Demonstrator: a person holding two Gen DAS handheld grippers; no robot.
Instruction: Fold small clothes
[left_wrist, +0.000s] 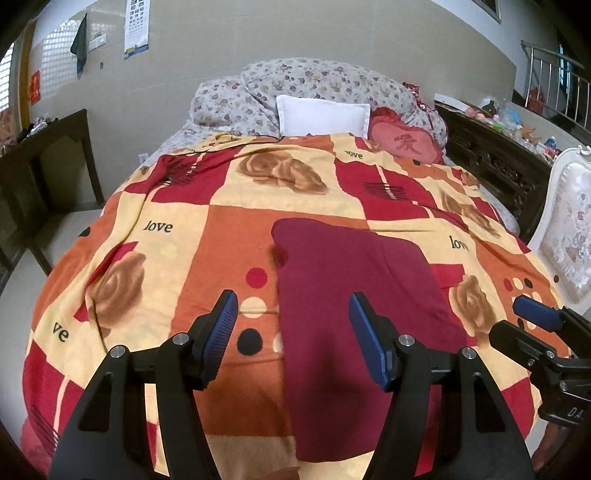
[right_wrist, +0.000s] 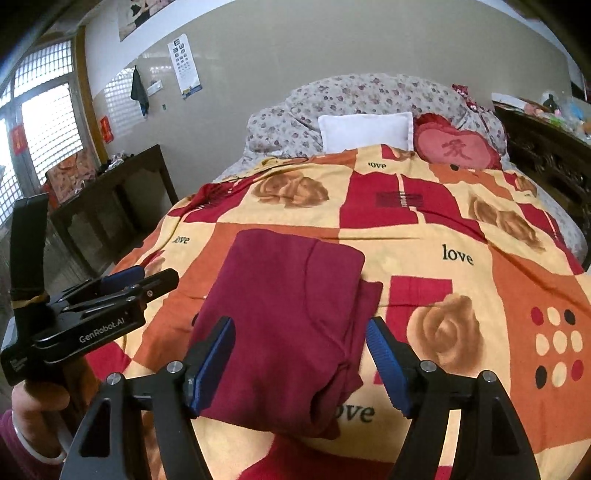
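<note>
While poised above the folded maroon garment (right_wrist: 288, 325), both claws, left (left_wrist: 291, 332) and right (right_wrist: 301, 354), agape, empty.

You have one folded maroon knit garment (right_wrist: 284, 325) lying on the patchwork rose-print bedspread (right_wrist: 461, 229), near the foot edge. At the head edge: white rectangular pillow (right_wrist: 365, 131), red heart-shaped cushion (right_wrist: 456, 149) to its right, grey floral quilt bundle (right_wrist: 369, 94) behind both. Dark wooden side table (right_wrist: 110, 192) stands off the left edge.
</note>
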